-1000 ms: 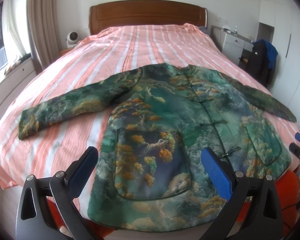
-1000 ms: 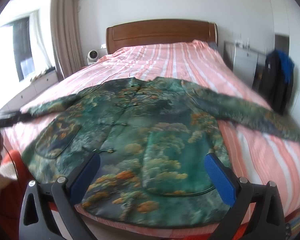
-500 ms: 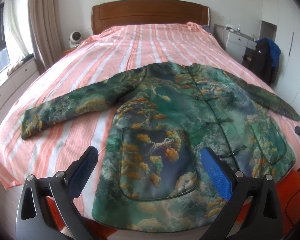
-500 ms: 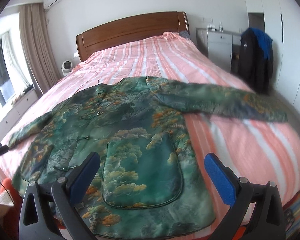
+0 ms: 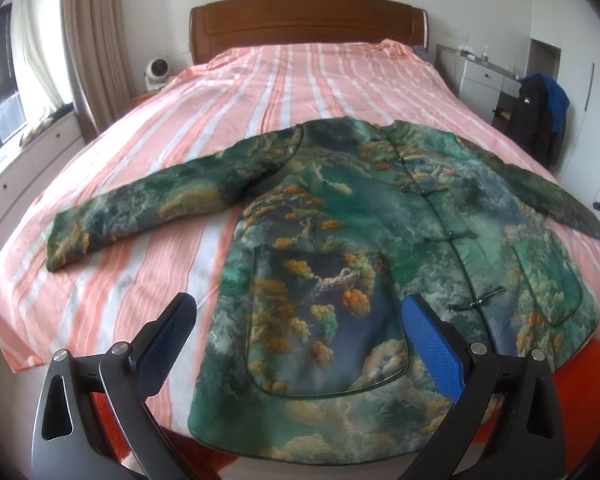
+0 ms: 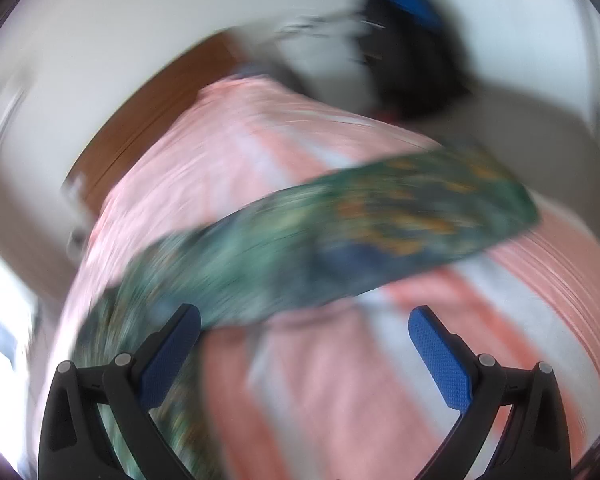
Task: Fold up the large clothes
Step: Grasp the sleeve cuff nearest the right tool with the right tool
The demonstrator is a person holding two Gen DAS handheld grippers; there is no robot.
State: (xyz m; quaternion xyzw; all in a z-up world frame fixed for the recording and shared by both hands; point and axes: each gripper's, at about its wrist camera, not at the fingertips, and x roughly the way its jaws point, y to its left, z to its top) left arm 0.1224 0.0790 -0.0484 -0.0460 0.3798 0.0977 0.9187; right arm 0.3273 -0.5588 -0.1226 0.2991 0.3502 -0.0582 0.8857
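A green padded jacket (image 5: 356,248) with orange cloud print lies face up and spread flat on the striped pink bed (image 5: 284,80), both sleeves stretched out sideways. My left gripper (image 5: 298,320) hovers open above the hem and the left pocket, holding nothing. The right wrist view is heavily blurred; there my right gripper (image 6: 304,324) is open over the bedspread (image 6: 340,380), just in front of the jacket's right sleeve (image 6: 340,236), which runs across the view to its cuff at the right. The rest of the jacket is out of that view.
A wooden headboard (image 5: 304,20) closes the far end of the bed. A small white fan (image 5: 157,72) stands at the far left, a white drawer unit (image 5: 482,76) and a chair with dark and blue clothes (image 5: 540,116) at the right. Something red (image 5: 580,392) lies below the foot of the bed.
My right gripper has swung fast to the right, from over the jacket's body to the right sleeve, blurring its view. The left gripper has drifted slightly left. Both stay open.
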